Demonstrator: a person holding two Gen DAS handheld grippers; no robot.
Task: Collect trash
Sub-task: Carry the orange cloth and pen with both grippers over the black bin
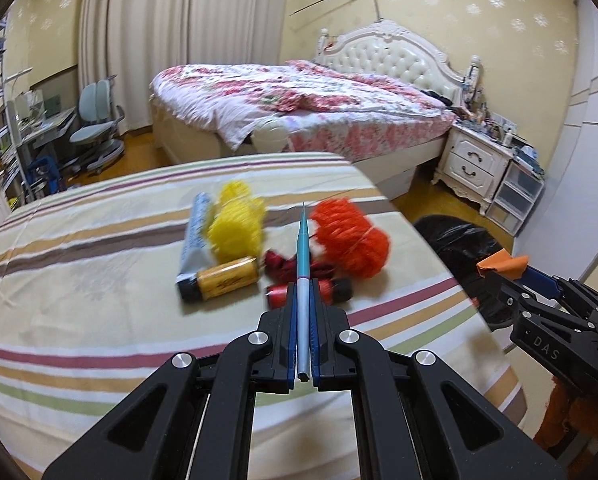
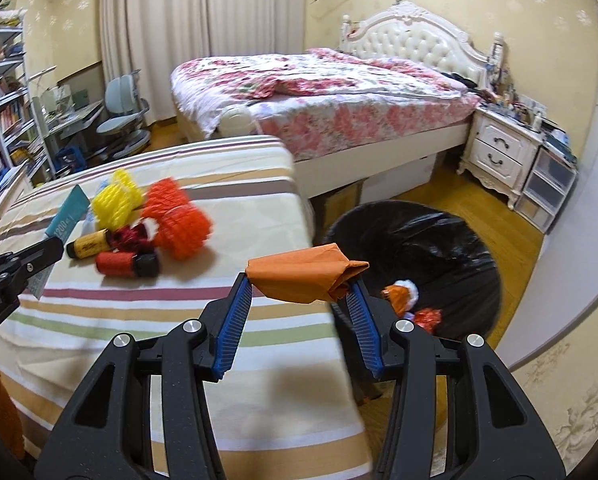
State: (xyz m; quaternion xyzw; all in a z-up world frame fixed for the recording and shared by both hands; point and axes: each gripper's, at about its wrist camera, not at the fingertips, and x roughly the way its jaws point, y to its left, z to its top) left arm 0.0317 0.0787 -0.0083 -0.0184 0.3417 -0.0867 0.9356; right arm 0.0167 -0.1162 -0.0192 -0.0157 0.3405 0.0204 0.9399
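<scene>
The right gripper [image 2: 299, 280] holds a crumpled orange paper [image 2: 305, 278] crosswise between its fingers [image 2: 235, 320], which stand part-way apart, pressed on the wad's two ends. The black-lined trash bin [image 2: 451, 248] lies just ahead of and below those fingers, a little to their right, past the edge of the striped counter [image 2: 139, 308]; some red and white scraps already lie in it. The move probably turns on that offset: the paper sits over the counter's edge and the bin's near rim rather than over its open middle, so I judge the fingers need to go forward and right before letting go.

The left gripper [image 1: 304, 292] has its fingers closed tight on a flat teal packet [image 1: 302, 248], seen edge-on, its long axis running straight out along them. For it the bin [image 1: 459, 248] lies off to the right and lower, farther away than for the right hand. The rest of the trash, yellow foam net [image 1: 237, 226], orange foam net [image 1: 351, 236] and small bottles [image 1: 219, 284], lies on the counter just ahead of the left fingers
</scene>
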